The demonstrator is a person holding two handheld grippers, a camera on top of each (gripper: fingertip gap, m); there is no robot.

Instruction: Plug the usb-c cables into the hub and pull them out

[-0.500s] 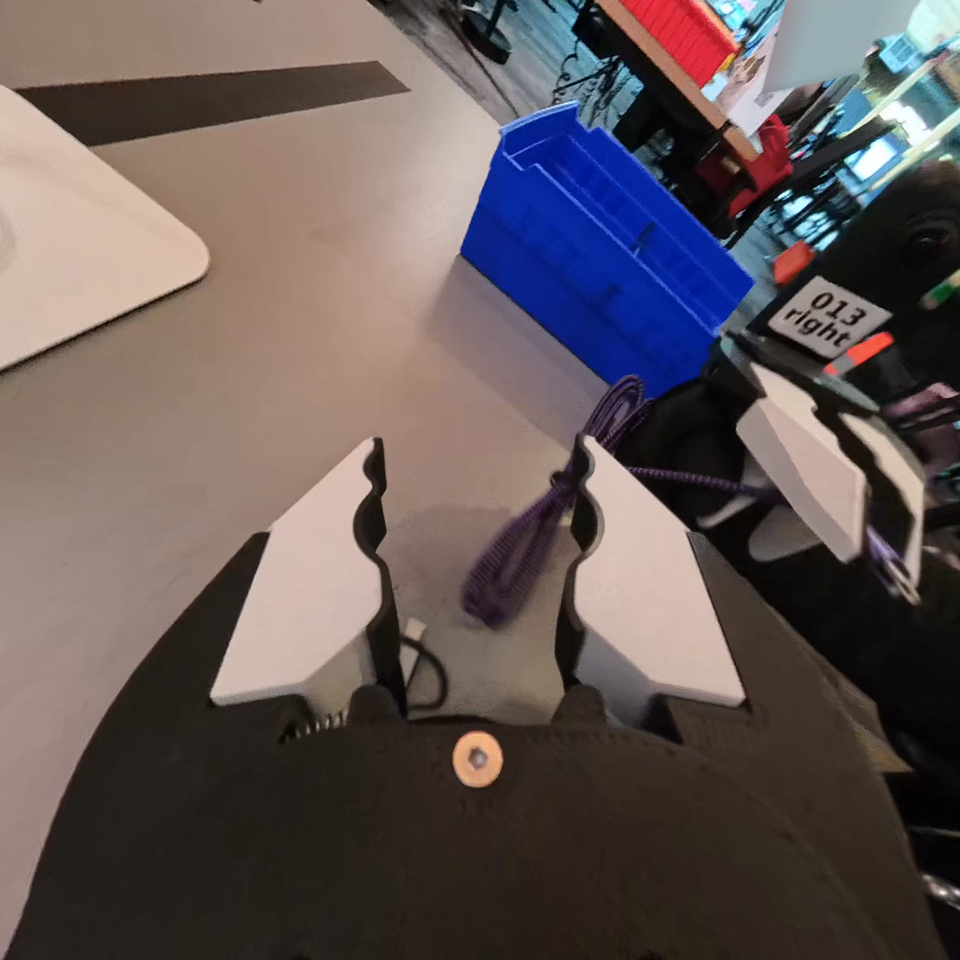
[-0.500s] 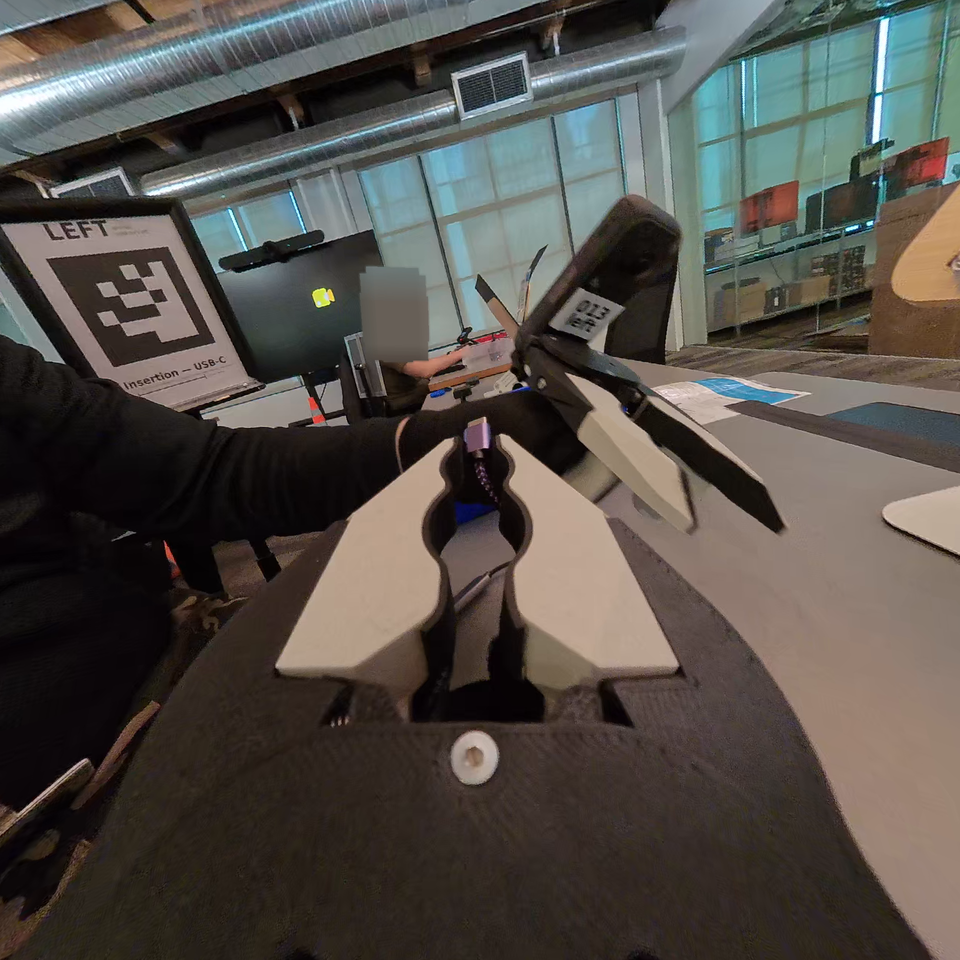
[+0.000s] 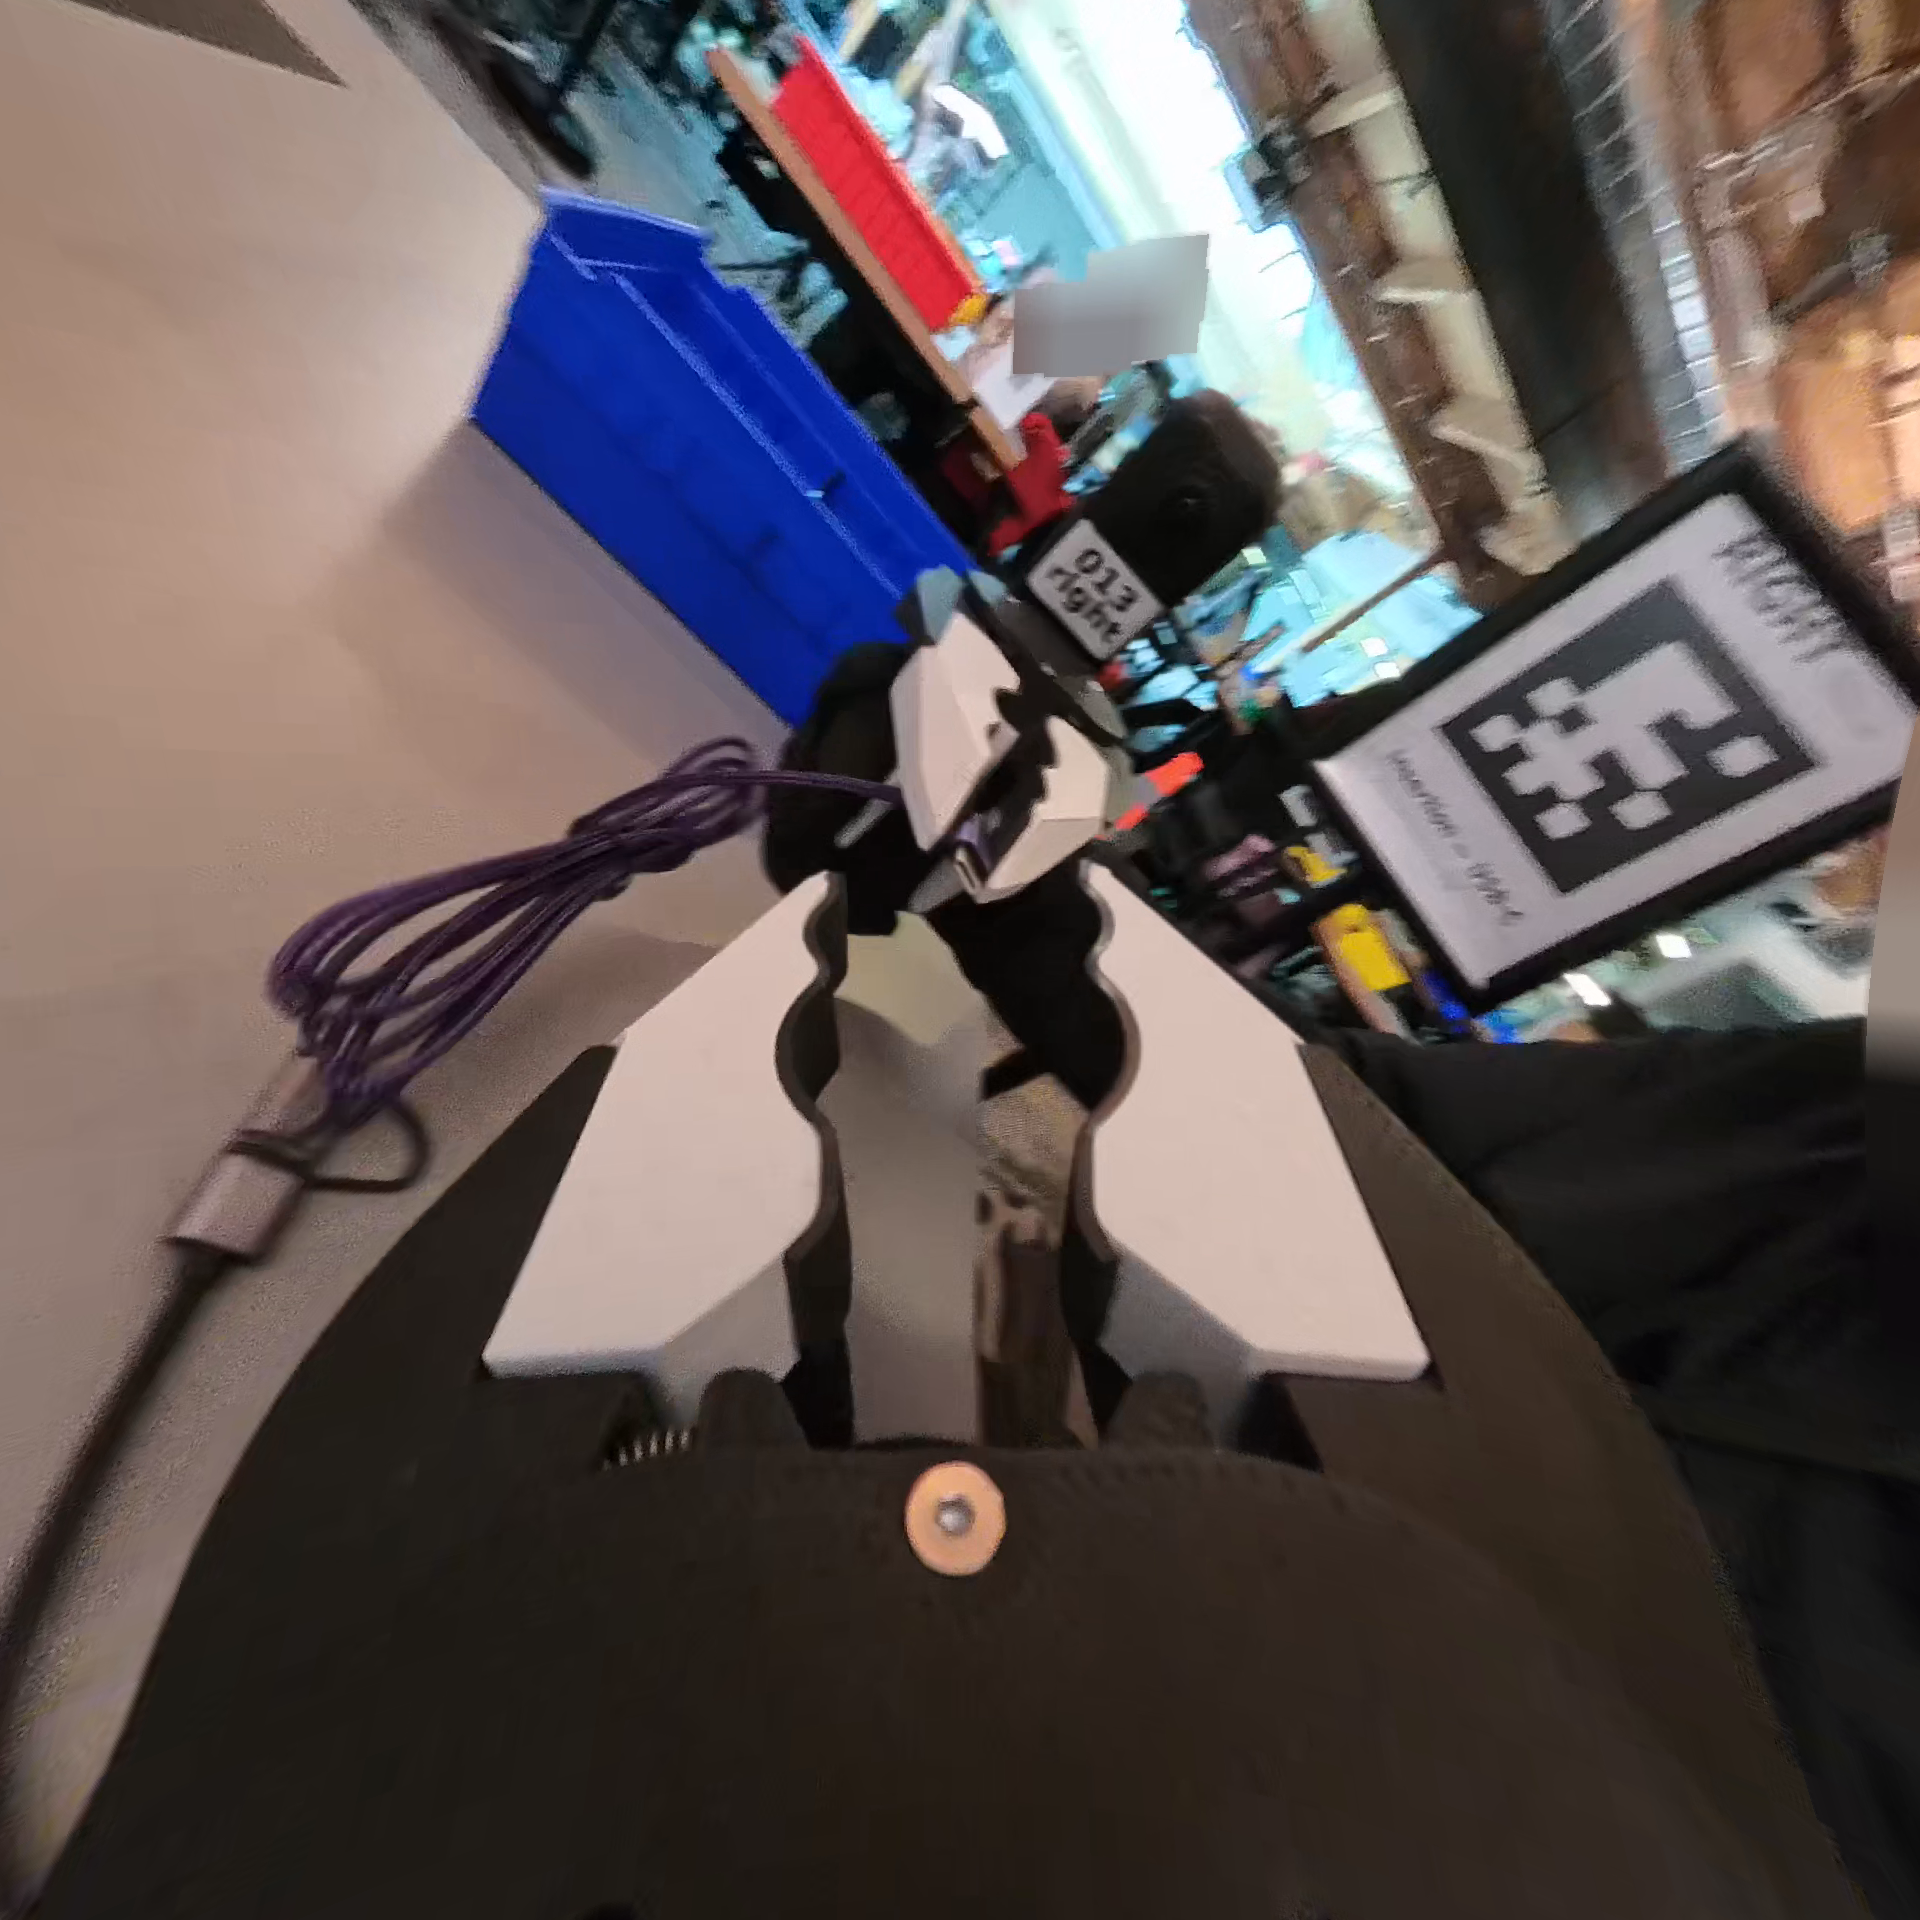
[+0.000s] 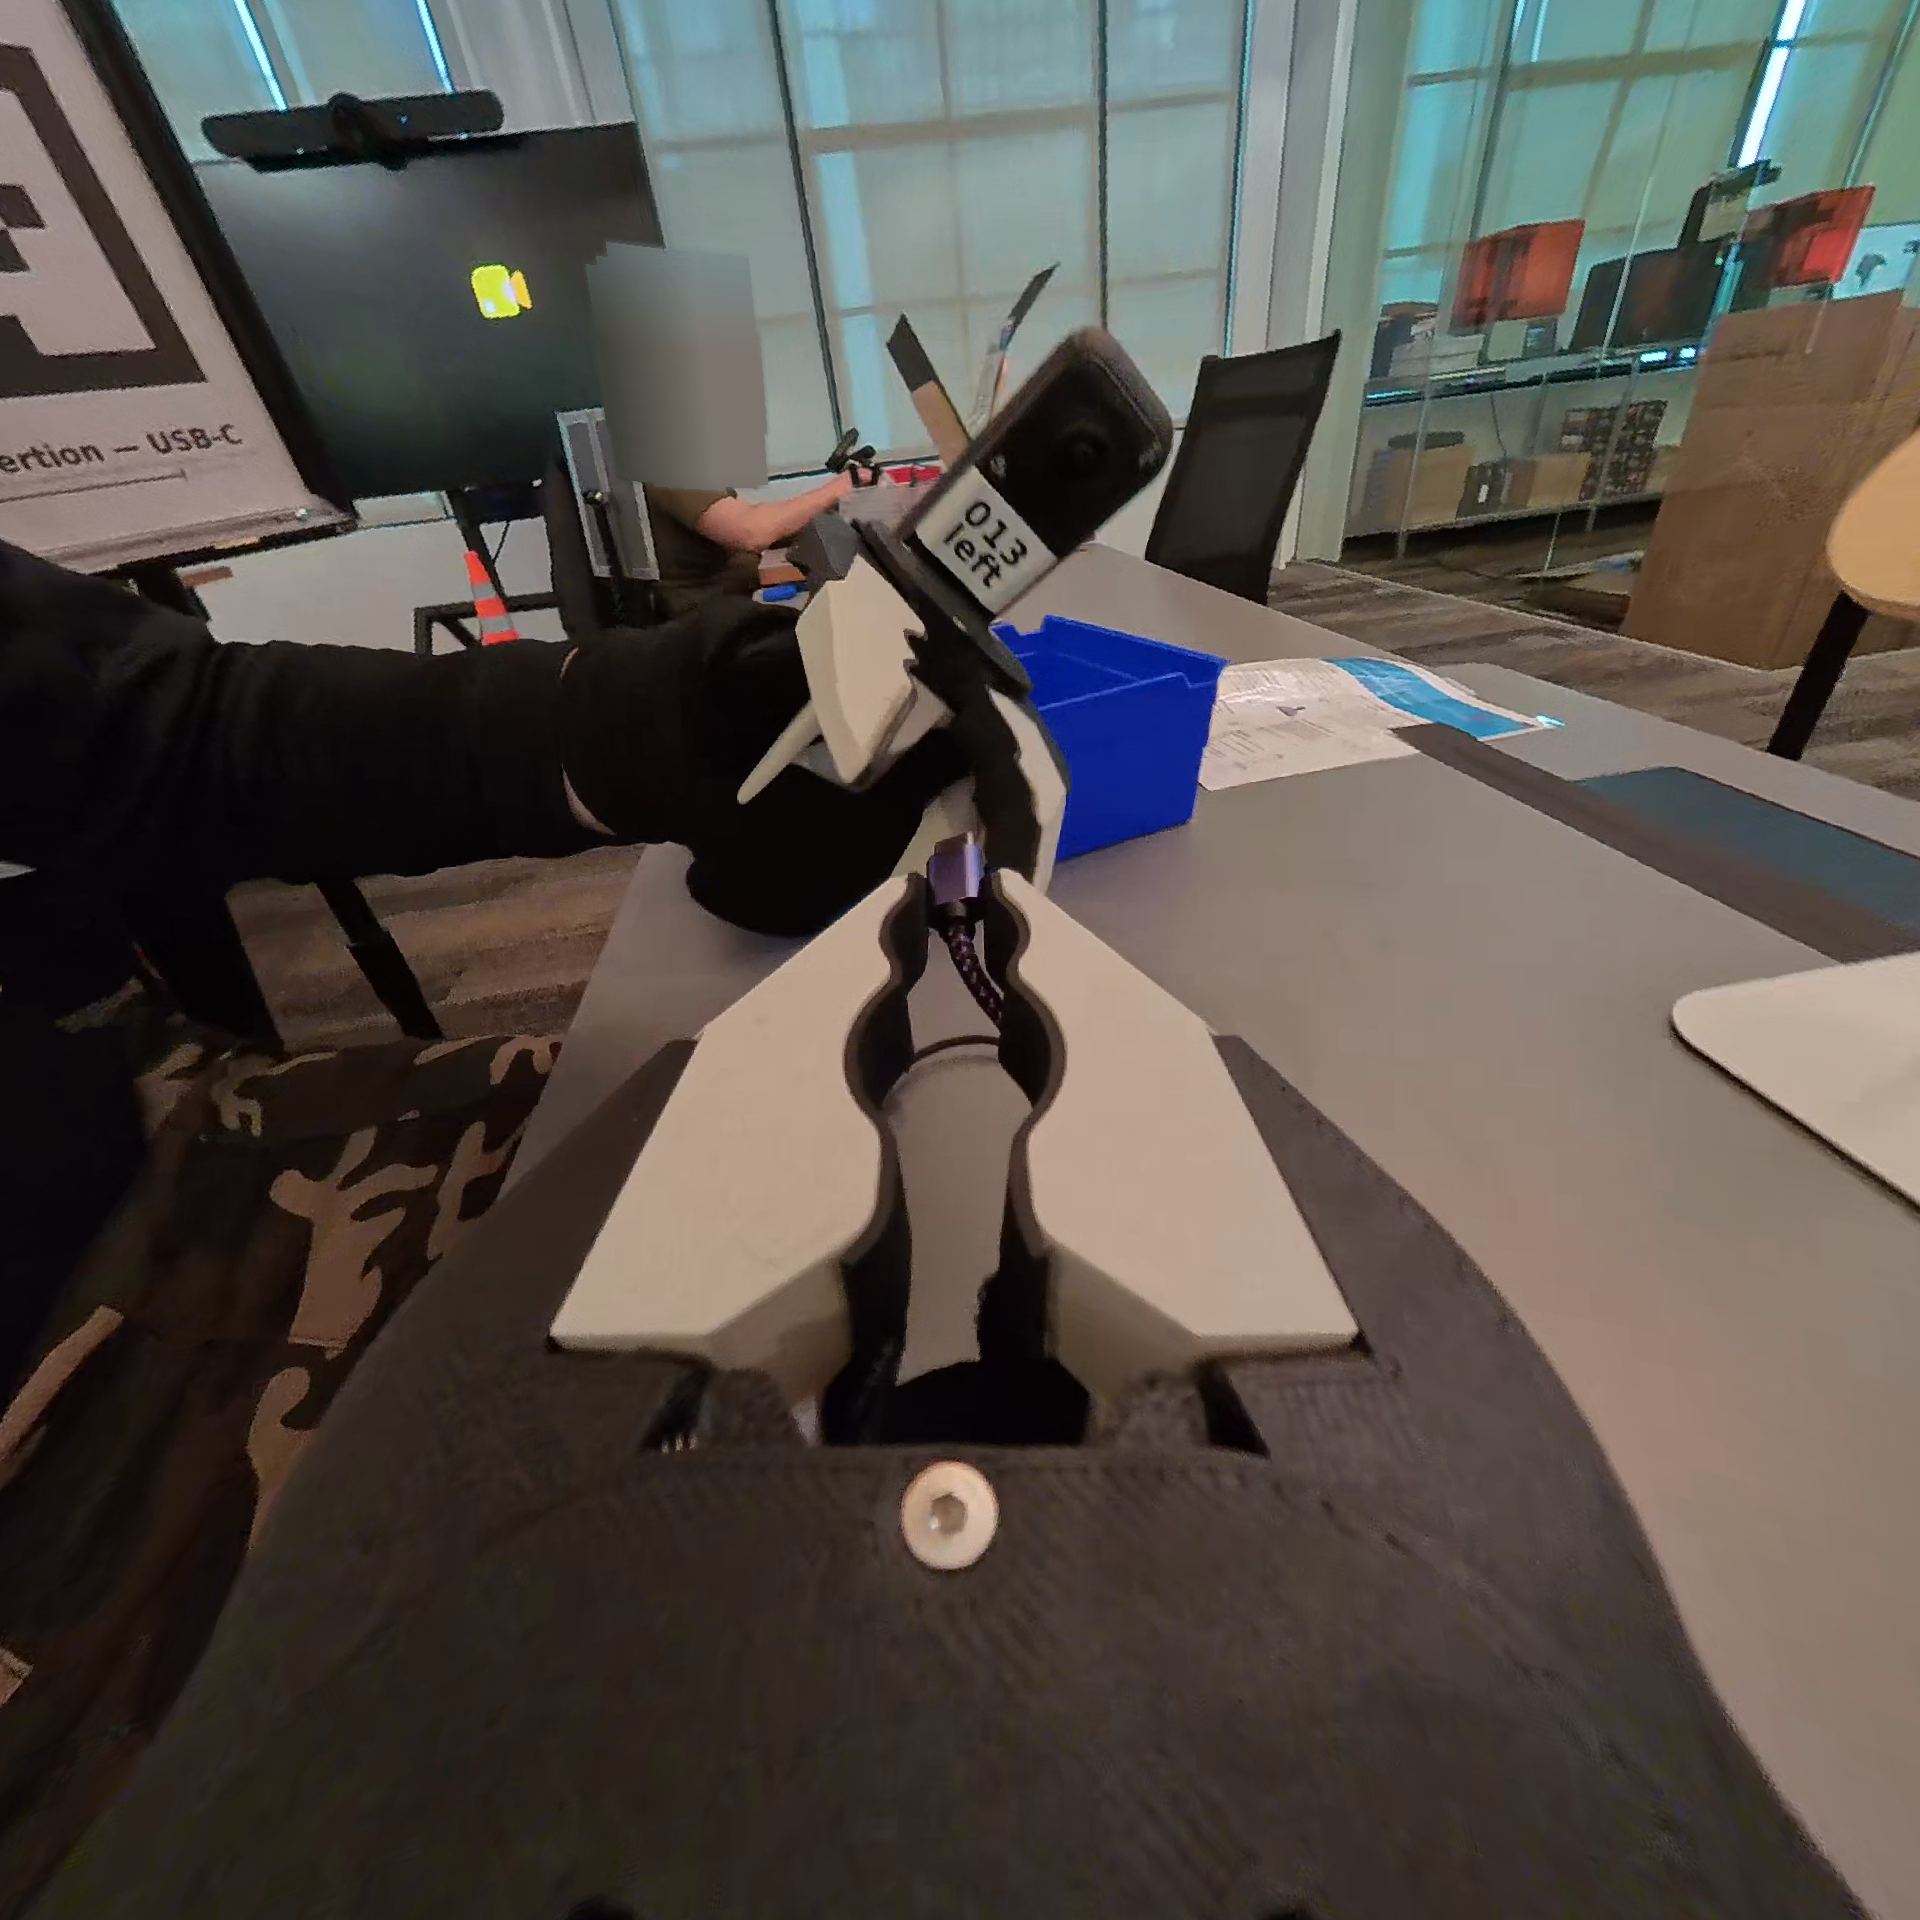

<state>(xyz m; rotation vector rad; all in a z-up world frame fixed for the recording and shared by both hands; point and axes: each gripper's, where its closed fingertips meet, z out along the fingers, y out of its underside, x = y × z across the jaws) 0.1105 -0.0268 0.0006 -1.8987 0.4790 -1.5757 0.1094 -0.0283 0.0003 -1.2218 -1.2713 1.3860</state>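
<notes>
Open-plan workroom with tall glazed walls and a dark wall screen (image 4: 416,301) on a stand. Contents, by size:

1. Grey matt table (image 4: 1455,1039), long, partly bare.
2. Framed black-and-white marker boards, one at each side (image 3: 1590,727) (image 4: 94,270).
3. Blue plastic bin (image 3: 665,447), open-topped, standing on the table near its far edge; seen also from the right wrist (image 4: 1122,727).
4. White rounded flat pad (image 4: 1808,1060), on the table at right.
5. Left tool (image 3: 961,935), black body with pale wedge fingers, raised off the table; jaws moderately apart, nothing gripped between them. A black-gloved hand (image 4: 748,769) carries it.
6. Right tool (image 4: 951,894), same make; fingertips closed narrowly upon the purple braided usb-c cable (image 4: 971,961) just behind its plug, which points out past the tips toward the left tool.
7. Cable slack (image 3: 468,935), looped purple coils lying on the table, trailing from the right tool (image 3: 997,821).
8. Small grey metal hub (image 3: 229,1205), on the table beside the coils, dark lead attached; its ports are not discernible.
</notes>
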